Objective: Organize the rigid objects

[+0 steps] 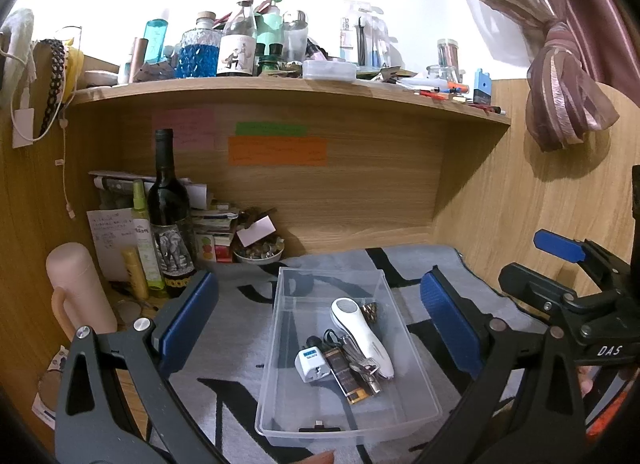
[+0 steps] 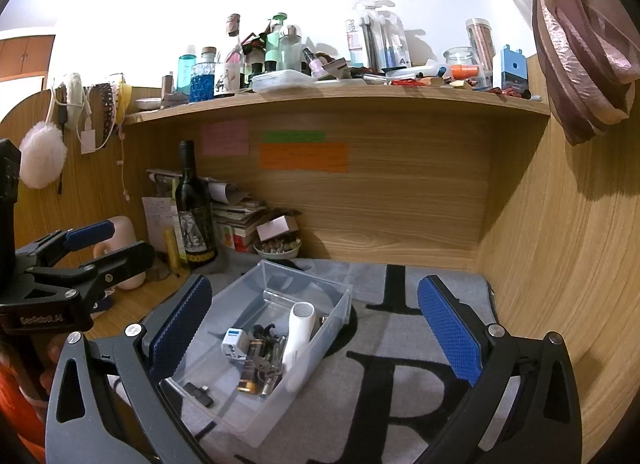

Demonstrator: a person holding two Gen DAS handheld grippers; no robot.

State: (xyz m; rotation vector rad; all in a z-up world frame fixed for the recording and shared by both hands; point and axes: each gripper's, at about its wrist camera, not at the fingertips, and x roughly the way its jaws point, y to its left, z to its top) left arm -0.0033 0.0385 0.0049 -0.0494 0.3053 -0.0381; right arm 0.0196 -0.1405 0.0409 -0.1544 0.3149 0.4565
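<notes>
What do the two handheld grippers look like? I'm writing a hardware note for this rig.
Both match: the left gripper and right gripper have dark grey, scissor-like plastic arms with triangular cut-outs and silver rivets, ending in flat fingers faced with blue, dimpled pads. Each black body carries white lettering, only partly legible. No cables show.

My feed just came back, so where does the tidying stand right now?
Done: the clear plastic bin on the grey lettered mat already holds the white handheld device, white travel adapter, dark battery bar, metal keys and small black dongle. In hand: nothing; the left gripper and right gripper are both open and empty. Left: no loose item shows on the mat.
</notes>
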